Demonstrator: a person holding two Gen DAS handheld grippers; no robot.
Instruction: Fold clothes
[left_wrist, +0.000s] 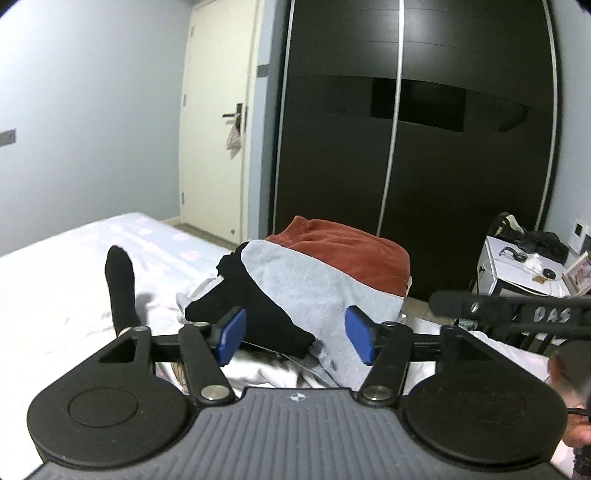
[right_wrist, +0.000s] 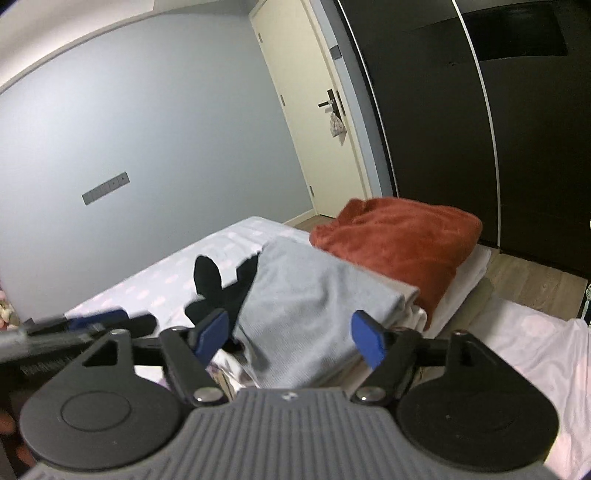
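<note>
Risk: the light grey garment (right_wrist: 314, 306), draped over a pile on the bed (left_wrist: 55, 280), sits by black clothing (left_wrist: 255, 310); a careless grab could snag both. Rust blanket (right_wrist: 399, 247) behind. Left tongs (left_wrist: 295, 334) and right tongs (right_wrist: 290, 338) both gape, empty, raised and angled gently downward.

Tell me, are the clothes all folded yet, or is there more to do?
Partly. The grey garment lies folded flat on the pile, next to the folded rust-red blanket. Nothing is in hand: the left gripper and right gripper are both open and empty. Still left: the black garment beside the grey one looks crumpled, one part sticking up over the bed.
</note>
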